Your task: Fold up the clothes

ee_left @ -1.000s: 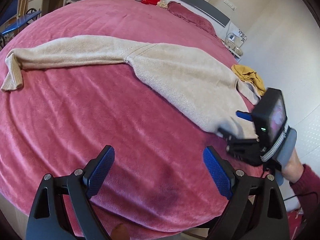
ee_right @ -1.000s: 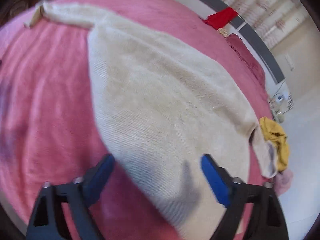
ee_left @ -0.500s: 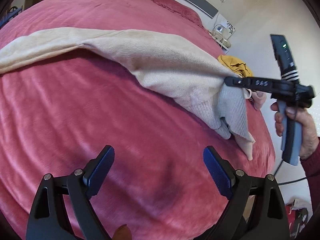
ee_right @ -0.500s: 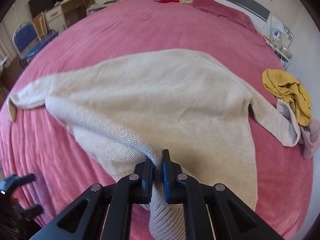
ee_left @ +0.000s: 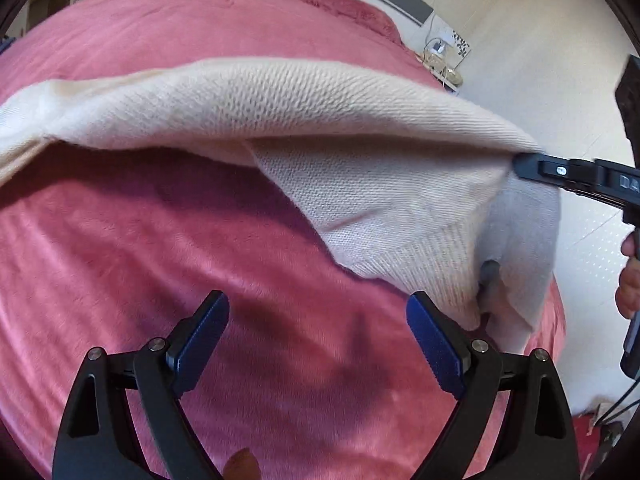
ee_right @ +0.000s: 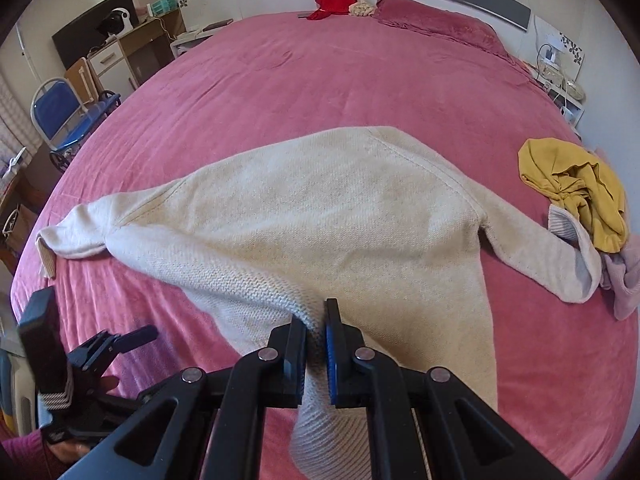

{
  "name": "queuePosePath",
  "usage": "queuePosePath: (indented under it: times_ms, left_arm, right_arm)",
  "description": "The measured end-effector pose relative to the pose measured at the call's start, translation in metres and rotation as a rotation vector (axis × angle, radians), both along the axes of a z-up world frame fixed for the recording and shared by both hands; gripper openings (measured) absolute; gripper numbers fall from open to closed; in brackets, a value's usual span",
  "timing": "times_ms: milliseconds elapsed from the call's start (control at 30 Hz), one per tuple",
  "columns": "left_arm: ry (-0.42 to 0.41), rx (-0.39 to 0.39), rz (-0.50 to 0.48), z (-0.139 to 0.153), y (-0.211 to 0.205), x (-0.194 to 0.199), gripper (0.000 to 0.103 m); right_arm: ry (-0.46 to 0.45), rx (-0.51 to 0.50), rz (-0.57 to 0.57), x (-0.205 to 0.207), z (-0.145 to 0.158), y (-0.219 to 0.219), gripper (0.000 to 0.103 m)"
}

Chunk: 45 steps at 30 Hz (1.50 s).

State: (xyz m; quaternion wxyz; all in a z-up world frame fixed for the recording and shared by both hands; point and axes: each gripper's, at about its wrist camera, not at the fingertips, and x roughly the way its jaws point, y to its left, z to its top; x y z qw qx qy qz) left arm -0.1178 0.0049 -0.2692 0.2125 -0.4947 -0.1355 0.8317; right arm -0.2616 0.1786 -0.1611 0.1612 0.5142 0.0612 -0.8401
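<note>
Pinching the sweater (ee_right: 320, 208) hem, right gripper (ee_right: 316, 340) lifts it off the bed (ee_right: 320, 80).
Left gripper (ee_left: 316, 336) hangs wide apart and empty near the hem; beyond, soft limp knit sags and stretches, sleeves trailing, so the free hem corner looks the best hold.

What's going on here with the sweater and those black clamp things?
A person is folding clothes on a bed with a pink cover, holding a hand-held gripper in each hand. The right hand-held gripper is shut on the bottom edge of a cream sweater and lifts that part off the cover; the sleeves lie spread out. The left hand-held gripper is open and holds nothing, beside the raised edge. A yellow garment lies crumpled by one sleeve.
</note>
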Motion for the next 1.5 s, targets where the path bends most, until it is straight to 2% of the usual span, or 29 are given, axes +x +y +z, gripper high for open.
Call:
queuePosePath:
  times_ms: [233,467,500,533,567,700,733,800,867,933,1033,1200,1300,1500]
  left_arm:
    - [0.016,0.022,-0.027,-0.007,0.011,-0.023,0.093]
    - [0.029,0.112,-0.015,-0.012,0.019,-0.021,0.092]
    - [0.027,0.132,-0.016,-0.012,0.020,-0.020,0.090]
    - [0.026,0.156,-0.015,-0.012,0.020,-0.019,0.081]
    - [0.025,0.178,-0.012,-0.011,0.020,-0.017,0.078]
    - [0.035,0.220,0.018,-0.010,0.023,-0.014,0.077]
    - [0.031,0.220,0.023,-0.012,0.024,-0.014,0.072]
    - [0.032,0.195,0.040,-0.013,0.025,-0.012,0.048]
    - [0.031,0.174,0.057,-0.014,0.027,-0.011,0.001]
    - [0.020,0.183,0.076,-0.015,0.024,-0.010,0.000]
    - [0.040,0.154,0.098,-0.010,0.023,-0.004,0.000]
    - [0.085,0.140,0.146,0.007,0.001,0.026,0.000]
    - [0.092,0.112,0.142,0.004,-0.010,0.044,0.000]
    - [0.044,0.114,0.149,-0.008,-0.030,0.057,0.000]
  right_arm:
    - [-0.004,-0.040,0.022,-0.005,0.000,0.007,0.007]
    - [0.000,-0.085,0.031,-0.006,0.004,0.010,0.007]
    - [0.001,-0.088,0.031,-0.006,0.004,0.010,0.007]
    - [0.004,-0.090,0.032,-0.005,0.004,0.009,0.007]
    - [0.005,-0.093,0.034,-0.004,0.005,0.009,0.007]
    - [0.016,-0.111,0.040,0.000,0.007,0.009,0.007]
    - [0.020,-0.115,0.042,0.001,0.008,0.009,0.007]
    - [0.025,-0.122,0.044,0.002,0.008,0.010,0.007]
    - [0.027,-0.126,0.045,0.001,0.009,0.011,0.007]
    - [0.027,-0.131,0.045,0.001,0.009,0.012,0.007]
    - [0.038,-0.126,0.051,0.003,0.010,0.011,0.007]
    - [0.049,-0.138,0.059,0.007,0.017,0.010,0.007]
    - [0.042,-0.174,0.068,0.011,0.023,0.009,0.007]
    - [0.038,-0.198,0.090,0.021,0.036,0.003,0.007]
